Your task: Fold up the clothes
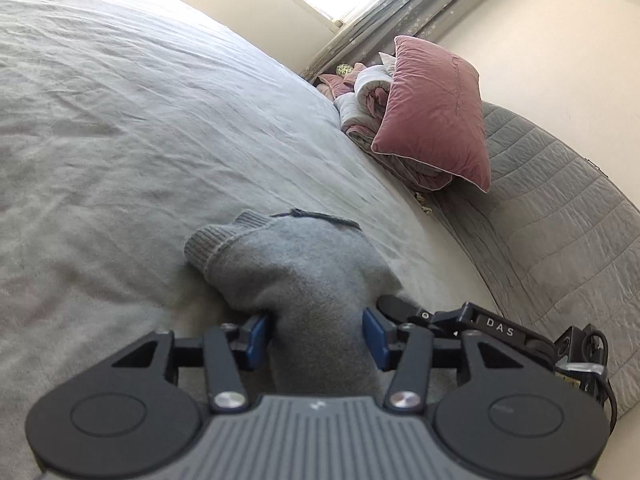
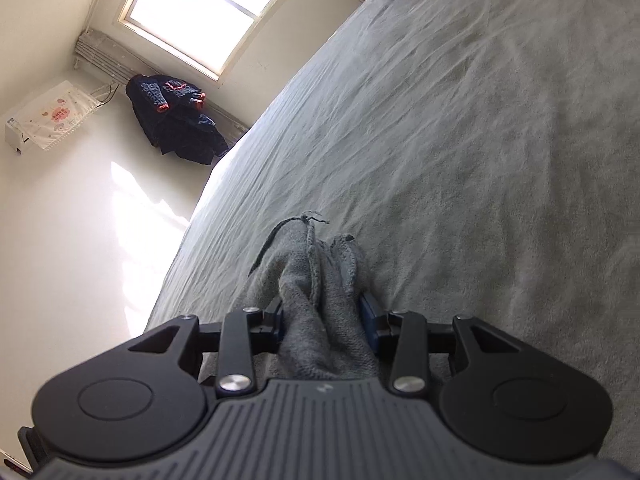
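Home bedroom: big bed (image 1: 140,120) with wrinkled pale sheet, pink pillow (image 1: 436,112) on rolled quilt (image 1: 368,100), quilted headboard (image 1: 560,220), curtained window (image 2: 208,4), dark clothes (image 2: 176,120) hung by wall, covered air conditioner (image 2: 48,116).

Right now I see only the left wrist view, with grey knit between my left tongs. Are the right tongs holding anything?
Observer: Yes, the right tongs are shut on a bunched fold of the same grey knit.
Operator: Anything dangling off it?
Observer: A dark strand hangs loose from its far end.
Operator: Any more clothes nearby?
Observer: A dark garment with orange trim hangs below the window, beyond the bed.
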The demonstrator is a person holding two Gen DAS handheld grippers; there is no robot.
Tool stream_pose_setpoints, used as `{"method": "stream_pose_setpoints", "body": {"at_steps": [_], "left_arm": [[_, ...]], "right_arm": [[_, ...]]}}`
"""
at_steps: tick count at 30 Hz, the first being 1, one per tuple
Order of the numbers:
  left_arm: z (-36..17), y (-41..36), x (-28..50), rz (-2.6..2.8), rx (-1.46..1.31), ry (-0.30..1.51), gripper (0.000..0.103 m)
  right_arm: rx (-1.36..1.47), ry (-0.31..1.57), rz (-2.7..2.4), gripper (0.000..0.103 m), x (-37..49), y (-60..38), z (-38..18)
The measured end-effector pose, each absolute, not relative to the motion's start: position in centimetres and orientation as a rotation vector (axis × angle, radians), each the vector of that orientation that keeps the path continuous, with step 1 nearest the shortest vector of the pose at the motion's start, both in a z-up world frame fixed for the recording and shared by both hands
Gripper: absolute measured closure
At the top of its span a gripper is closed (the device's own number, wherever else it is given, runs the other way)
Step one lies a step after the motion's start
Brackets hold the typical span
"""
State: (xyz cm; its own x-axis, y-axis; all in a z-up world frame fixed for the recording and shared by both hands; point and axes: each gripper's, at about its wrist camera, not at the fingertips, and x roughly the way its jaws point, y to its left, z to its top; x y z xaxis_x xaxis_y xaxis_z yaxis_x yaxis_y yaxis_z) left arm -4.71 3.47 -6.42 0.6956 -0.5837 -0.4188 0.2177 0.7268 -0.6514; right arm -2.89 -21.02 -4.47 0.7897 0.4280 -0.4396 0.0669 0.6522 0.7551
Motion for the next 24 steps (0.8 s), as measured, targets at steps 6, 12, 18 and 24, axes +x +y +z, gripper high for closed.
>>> {"method": "stream_pose_setpoints", "body": {"at_steps": [6, 12, 18, 24], "left_arm": [[-7.5, 5.8, -1.5, -0.409, -0.736, 0.629, 0.035], [-6.6, 6.2, 2.2, -0.329, -0.593, 0.658, 0.046], [-4.1, 5.7, 6.5, -0.556, -0.542, 0.788, 0.026], [-3.8, 2.9, 8.2, -0.793, -0.508, 0.863, 0.019]], "right_arm": [[0.727, 0.603, 0.224, 0.049, -3.9, -20.6, -4.4], [0.668, 0.611, 0.165, 0.038, -5.1, -20.1, -3.4], [0.684, 0.614, 0.100, 0.030, -7.4, -21.3, -0.5], [0.734, 0.613, 0.034, 0.023, -9.6, -21.3, 0.6]]}}
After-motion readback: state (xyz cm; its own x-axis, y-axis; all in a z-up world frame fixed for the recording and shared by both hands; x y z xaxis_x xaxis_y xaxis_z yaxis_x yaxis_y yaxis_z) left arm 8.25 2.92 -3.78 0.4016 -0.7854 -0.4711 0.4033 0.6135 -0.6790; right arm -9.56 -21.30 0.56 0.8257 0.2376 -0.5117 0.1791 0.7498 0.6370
